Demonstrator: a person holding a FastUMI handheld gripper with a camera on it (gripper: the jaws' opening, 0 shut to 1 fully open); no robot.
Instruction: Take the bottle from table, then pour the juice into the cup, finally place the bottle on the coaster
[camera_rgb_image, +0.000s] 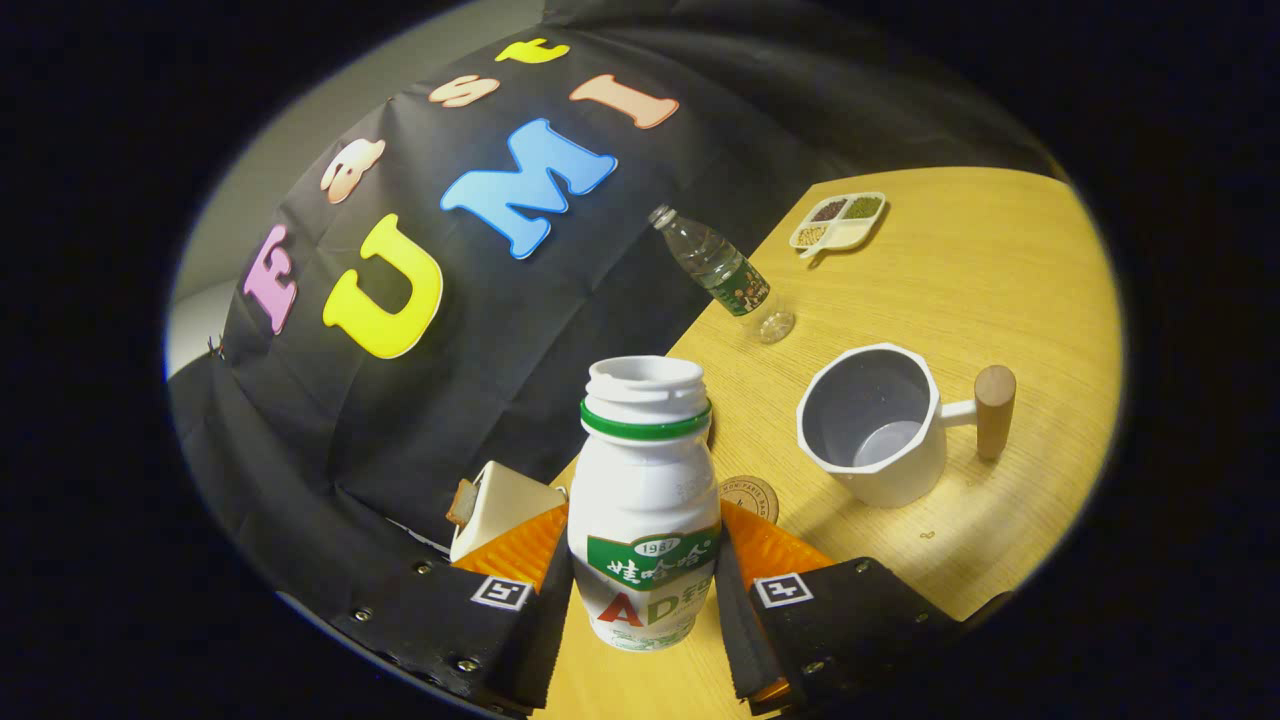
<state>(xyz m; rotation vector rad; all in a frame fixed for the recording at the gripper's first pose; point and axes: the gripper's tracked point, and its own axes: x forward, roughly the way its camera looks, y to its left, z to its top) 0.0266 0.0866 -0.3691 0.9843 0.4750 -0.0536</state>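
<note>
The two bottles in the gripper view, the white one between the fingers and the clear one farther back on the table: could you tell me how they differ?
The white bottle is opaque, squat and wide-mouthed; the clear bottle is see-through, slimmer and narrow-necked. The white bottle has no cap, with a green ring under its rim; the clear bottle's cap is on. The gripper is shut on the white bottle; the clear bottle stands alone beyond the cup. Both carry a partly green label.

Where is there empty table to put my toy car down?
The widest bare wood lies beyond the white cup, between it and the snack tray. It is crowded near the tongs, shut on the juice bottle, with the coaster just behind. The water bottle takes the table edge.
</note>
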